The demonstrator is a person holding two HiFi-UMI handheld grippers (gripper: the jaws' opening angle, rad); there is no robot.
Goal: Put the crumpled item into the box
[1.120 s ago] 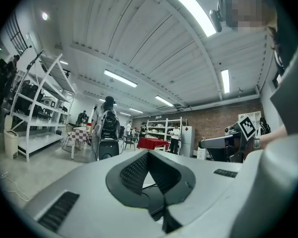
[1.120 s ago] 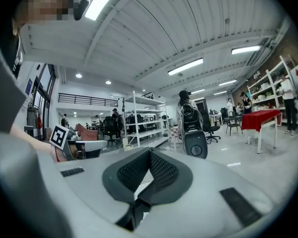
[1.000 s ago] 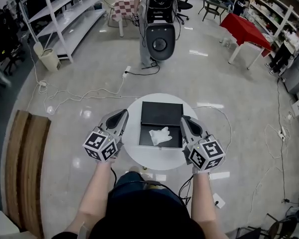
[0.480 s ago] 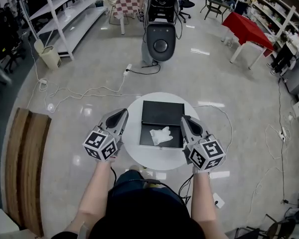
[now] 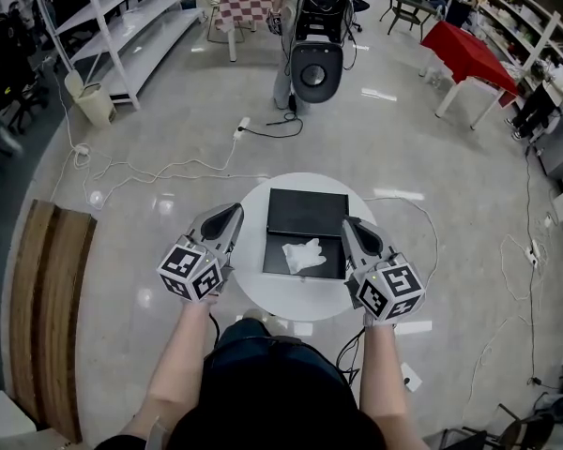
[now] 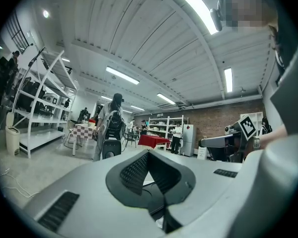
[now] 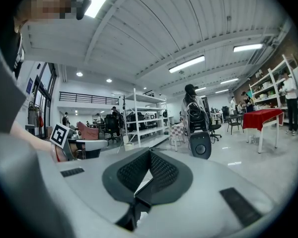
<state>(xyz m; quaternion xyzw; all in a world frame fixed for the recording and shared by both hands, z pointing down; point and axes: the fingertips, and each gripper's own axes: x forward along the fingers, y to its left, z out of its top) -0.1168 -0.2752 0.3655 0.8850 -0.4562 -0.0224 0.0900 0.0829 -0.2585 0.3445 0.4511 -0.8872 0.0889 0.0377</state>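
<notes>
While they flank box (image 5: 305, 212), left hand-held gripper (image 5: 232, 213) and right hand-held gripper (image 5: 350, 224) closed, empty.

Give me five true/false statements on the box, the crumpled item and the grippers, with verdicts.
1. The crumpled item lies within the black box. True.
2. The right gripper holds the item. False: its jaws are shut on nothing, and the item lies in the box, apart from it.
3. The box stands on a round white table. True.
4. Both grippers are at the box's left. False: the left gripper is at its left, the right gripper at its right.
5. The left gripper's jaws stand wide apart. False: they are together, with nothing between them.
</notes>
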